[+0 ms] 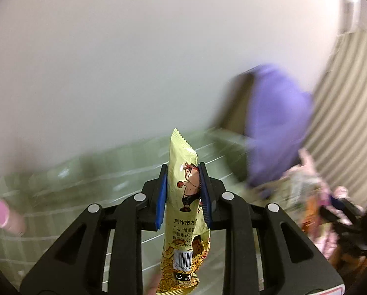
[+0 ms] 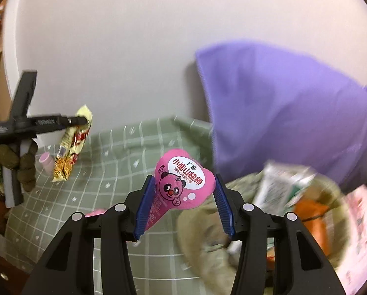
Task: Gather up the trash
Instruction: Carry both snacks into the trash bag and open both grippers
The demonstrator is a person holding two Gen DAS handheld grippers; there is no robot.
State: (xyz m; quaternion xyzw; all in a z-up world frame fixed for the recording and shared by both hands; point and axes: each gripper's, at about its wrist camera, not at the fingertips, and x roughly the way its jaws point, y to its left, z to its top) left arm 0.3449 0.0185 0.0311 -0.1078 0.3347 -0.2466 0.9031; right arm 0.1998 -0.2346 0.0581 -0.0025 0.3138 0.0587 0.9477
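My left claw (image 1: 183, 191) is clamped on the yellow snack wrapper (image 1: 183, 211) at centre frame, my right claw (image 2: 184, 204) pinches the pink hawthorn-stick wrapper (image 2: 181, 184), and I should carry both squarely over the trash basket (image 2: 208, 223) at lower right before letting go.

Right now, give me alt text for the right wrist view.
The right gripper holds a pink heart-shaped snack wrapper between its blue fingers above a green checked tablecloth. A purple cloth hangs over a basket of trash at right.
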